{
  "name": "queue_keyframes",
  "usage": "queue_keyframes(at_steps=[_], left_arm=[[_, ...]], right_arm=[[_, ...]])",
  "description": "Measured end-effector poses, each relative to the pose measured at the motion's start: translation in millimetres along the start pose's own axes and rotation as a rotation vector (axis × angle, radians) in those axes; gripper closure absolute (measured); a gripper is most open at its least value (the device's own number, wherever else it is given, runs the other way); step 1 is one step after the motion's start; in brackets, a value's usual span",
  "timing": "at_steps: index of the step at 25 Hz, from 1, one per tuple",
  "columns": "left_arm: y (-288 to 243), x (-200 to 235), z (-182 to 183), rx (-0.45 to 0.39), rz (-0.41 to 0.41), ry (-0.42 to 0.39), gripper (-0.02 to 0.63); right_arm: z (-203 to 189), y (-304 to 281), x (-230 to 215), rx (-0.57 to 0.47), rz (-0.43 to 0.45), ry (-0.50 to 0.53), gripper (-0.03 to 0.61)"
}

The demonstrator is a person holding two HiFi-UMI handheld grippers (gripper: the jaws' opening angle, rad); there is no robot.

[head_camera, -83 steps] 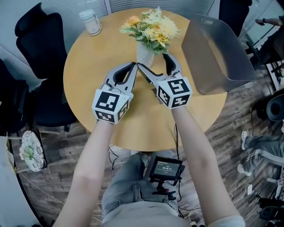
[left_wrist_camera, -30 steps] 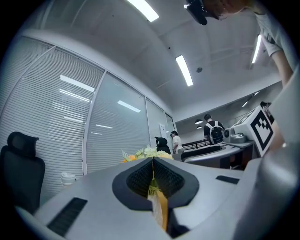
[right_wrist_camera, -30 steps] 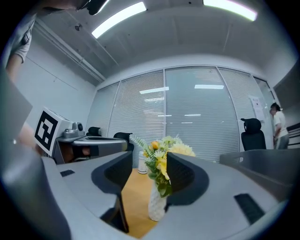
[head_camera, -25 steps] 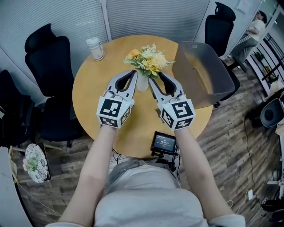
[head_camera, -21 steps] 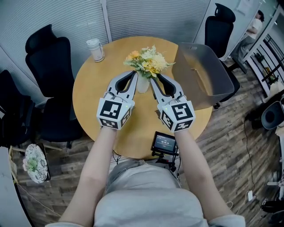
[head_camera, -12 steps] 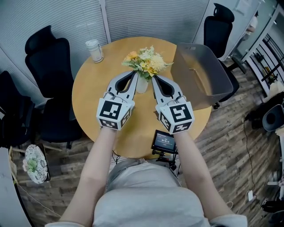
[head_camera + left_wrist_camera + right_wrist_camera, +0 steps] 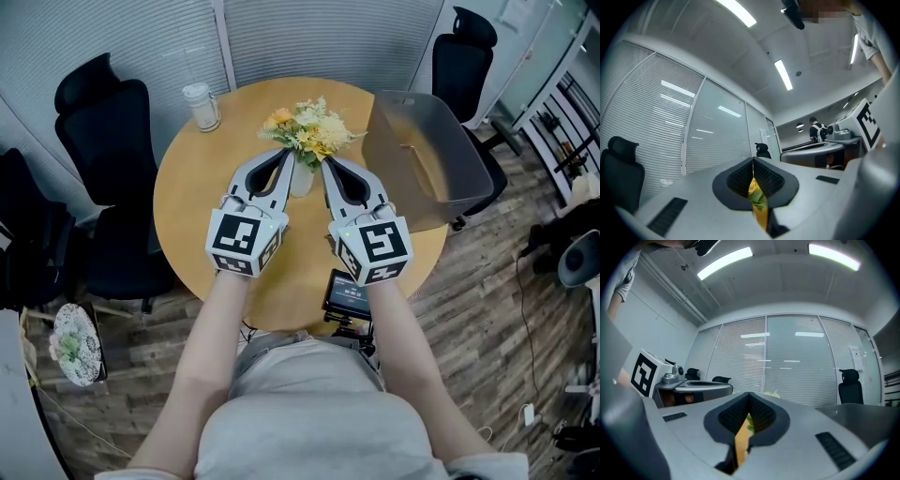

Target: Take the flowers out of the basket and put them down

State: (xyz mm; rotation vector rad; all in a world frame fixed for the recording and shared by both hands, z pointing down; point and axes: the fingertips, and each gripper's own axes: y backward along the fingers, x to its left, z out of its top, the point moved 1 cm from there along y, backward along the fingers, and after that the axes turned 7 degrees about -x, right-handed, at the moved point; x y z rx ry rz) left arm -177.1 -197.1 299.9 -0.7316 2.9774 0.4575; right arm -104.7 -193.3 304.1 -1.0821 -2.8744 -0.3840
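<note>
A bouquet of yellow, orange and white flowers (image 7: pixel 307 133) stands in a white vase (image 7: pixel 300 178) at the middle of the round wooden table (image 7: pixel 197 197). The grey basket (image 7: pixel 441 159) sits at the table's right edge, apart from the flowers. My left gripper (image 7: pixel 284 153) is shut, its tip just left of the vase under the blooms. Close to the vase's right side is my right gripper (image 7: pixel 325 166), also shut with nothing in it. In the left gripper view the jaws (image 7: pixel 753 160) meet, with yellow and green showing behind them. The right gripper (image 7: pixel 749 393) shows its tips together too.
A lidded glass jar (image 7: pixel 202 103) stands at the table's far left. Black office chairs (image 7: pixel 94 122) ring the table, another (image 7: pixel 464 52) behind the basket. A small screen (image 7: pixel 349 292) hangs at my waist by the table's near edge.
The right gripper's jaws have gone from apart to shut beside the vase. The left gripper and the flowers stay where they were.
</note>
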Motion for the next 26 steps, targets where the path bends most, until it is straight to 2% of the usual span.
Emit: queue_keyframes(at_steps=[5, 16, 26], left_arm=[[1.4, 0.3, 2.1, -0.003, 0.013, 0.008, 0.609], [-1.0, -4.7, 3.9, 0.006, -0.013, 0.019, 0.609], [-0.5, -5.9, 4.5, 0.011, -0.012, 0.02, 0.61]], right_arm=[[-4.1, 2.9, -1.2, 0.015, -0.016, -0.015, 0.554], [-3.9, 6.6, -4.9, 0.021, -0.007, -0.04, 0.554], [0.4, 7.7, -2.6, 0.011, -0.006, -0.022, 0.554]])
